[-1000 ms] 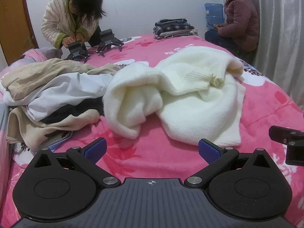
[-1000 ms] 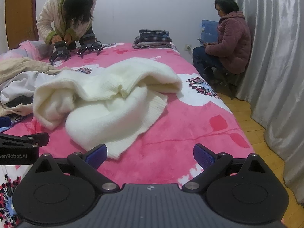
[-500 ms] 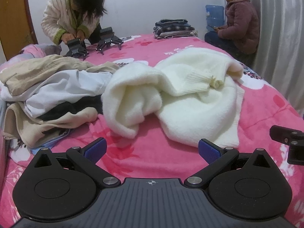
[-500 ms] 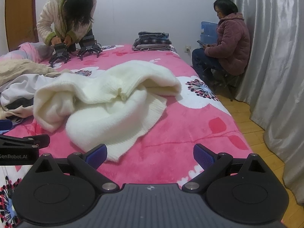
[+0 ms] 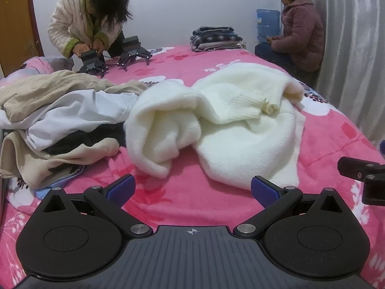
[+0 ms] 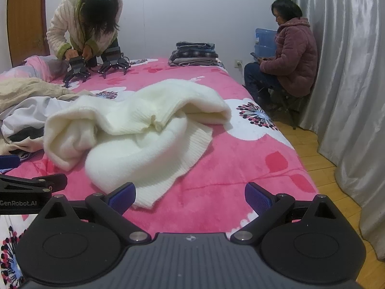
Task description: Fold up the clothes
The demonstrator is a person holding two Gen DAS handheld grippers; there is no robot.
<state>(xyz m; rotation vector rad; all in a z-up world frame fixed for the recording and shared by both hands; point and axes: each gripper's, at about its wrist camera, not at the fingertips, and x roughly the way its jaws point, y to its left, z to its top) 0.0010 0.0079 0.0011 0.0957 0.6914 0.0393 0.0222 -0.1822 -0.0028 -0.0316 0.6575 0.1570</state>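
A crumpled cream-white knit sweater (image 5: 231,130) (image 6: 144,139) lies in a heap on the pink flowered bed cover (image 5: 187,192) (image 6: 240,168). My left gripper (image 5: 192,189) is open just short of the sweater's near edge, nothing between its blue pads. My right gripper (image 6: 190,193) is open too, its left pad (image 6: 121,196) close to the sweater's ribbed hem. To the left lies a pile of beige, white and black clothes (image 5: 60,118) (image 6: 26,110).
Folded clothes (image 5: 215,39) (image 6: 193,54) are stacked at the bed's far end. A person in a white jacket (image 5: 86,19) bends over two other grippers (image 5: 115,56). A seated person (image 6: 288,57) is by the grey curtain (image 6: 349,72). Wooden floor (image 6: 312,149) lies right of the bed.
Both grippers have come a little nearer to the sweater, which looks slightly larger and lower in the views. Both stay open. The clothes have not moved.
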